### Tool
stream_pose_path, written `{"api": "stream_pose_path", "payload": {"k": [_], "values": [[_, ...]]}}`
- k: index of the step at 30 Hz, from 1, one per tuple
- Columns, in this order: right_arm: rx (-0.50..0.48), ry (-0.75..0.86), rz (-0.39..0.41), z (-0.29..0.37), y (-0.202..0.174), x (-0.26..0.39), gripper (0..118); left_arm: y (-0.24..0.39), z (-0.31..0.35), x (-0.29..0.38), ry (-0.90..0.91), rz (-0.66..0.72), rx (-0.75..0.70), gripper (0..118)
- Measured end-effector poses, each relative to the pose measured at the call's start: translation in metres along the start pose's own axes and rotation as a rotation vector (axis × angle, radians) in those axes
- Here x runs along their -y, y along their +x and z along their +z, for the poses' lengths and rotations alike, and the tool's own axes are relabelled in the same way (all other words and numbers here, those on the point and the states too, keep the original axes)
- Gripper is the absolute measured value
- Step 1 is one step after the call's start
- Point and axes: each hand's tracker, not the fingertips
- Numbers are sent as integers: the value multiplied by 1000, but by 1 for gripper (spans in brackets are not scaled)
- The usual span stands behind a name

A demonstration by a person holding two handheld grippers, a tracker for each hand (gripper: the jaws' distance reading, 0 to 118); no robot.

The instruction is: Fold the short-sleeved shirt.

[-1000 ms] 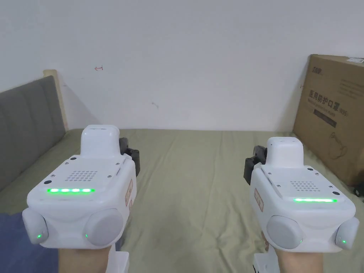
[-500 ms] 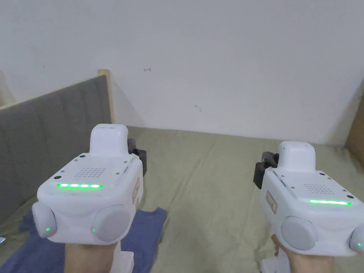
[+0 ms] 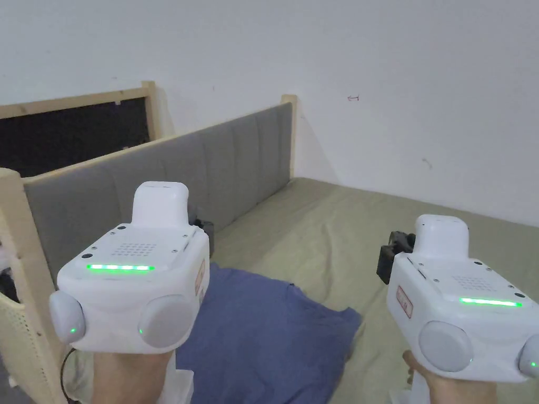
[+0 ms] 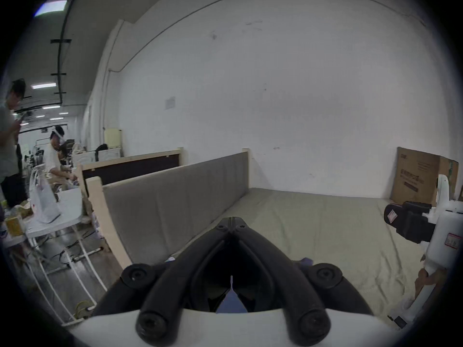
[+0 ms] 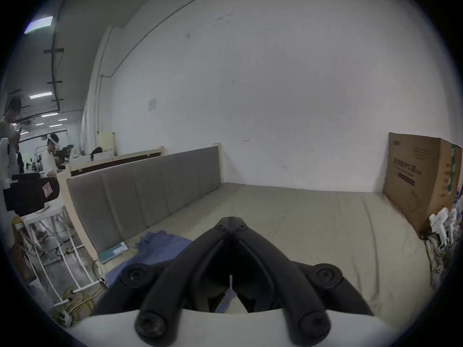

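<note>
A blue short-sleeved shirt lies crumpled on the olive-green bed sheet, close to the grey headboard; it is also the blue cloth in the right gripper view. My left gripper hovers above the shirt's left part, not touching it. In its own view the left gripper has its jaws closed tip to tip on nothing. My right gripper is held to the right of the shirt, over bare sheet. The right gripper is likewise shut and empty in its own view.
A grey padded headboard with a pale wooden frame runs along the bed's left side. A large cardboard box stands at the bed's far right, with white clutter in front of it. A teal flat item lies by the headboard. People stand beyond the bed.
The head camera has swung left, bringing the blue shirt and headboard into view and losing the cardboard box. Both grippers stay raised in the same pose.
</note>
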Motion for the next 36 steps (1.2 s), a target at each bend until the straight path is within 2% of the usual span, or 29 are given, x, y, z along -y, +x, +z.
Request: {"api": "stream_pose_path", "payload": {"k": [6, 8, 16, 17, 18, 19, 20, 21, 22, 27, 31, 33, 34, 36], "values": [[-19, -35, 1, -10, -6, 8, 1, -7, -16, 11, -61, -1, -20, 0], [-14, -54, 0, -14, -3, 12, 1, -3, -28, 19, -114, 15, 16, 0], [8, -182, -21, -36, 14, 45, 1, 23, -136, 111, -524, 40, 117, 0], [10, -198, -19, -41, 15, 50, 1, 28, -148, 127, -576, 29, 133, 4], [12, -217, -18, -45, 17, 56, 1, 31, -158, 142, -622, 40, 143, 17], [13, -237, -21, -49, 18, 61, 1, 35, -167, 157, -657, 61, 149, 45], [16, -253, -27, -53, 20, 66, 1, 38, -175, 171, -698, 78, 153, 66], [18, -271, -36, -58, 21, 71, 1, 41, -181, 182, -732, 94, 131, 79], [16, -286, -43, -61, 23, 75, 1, 45, -186, 193, -744, 88, 129, 88], [29, -346, -45, -79, 30, 94, 1, 66, -211, 228, -844, 27, 163, 110], [34, -390, -53, -88, 38, 106, 1, 83, -231, 255, -961, -5, 181, 112], [38, -406, -63, -90, 42, 110, 1, 85, -234, 256, -940, -28, 169, 112], [39, -410, -67, -90, 45, 111, 1, 85, -235, 252, -950, -24, 165, 105], [44, -419, -80, -92, 48, 114, 1, 83, -232, 246, -937, -29, 181, 82]]}}
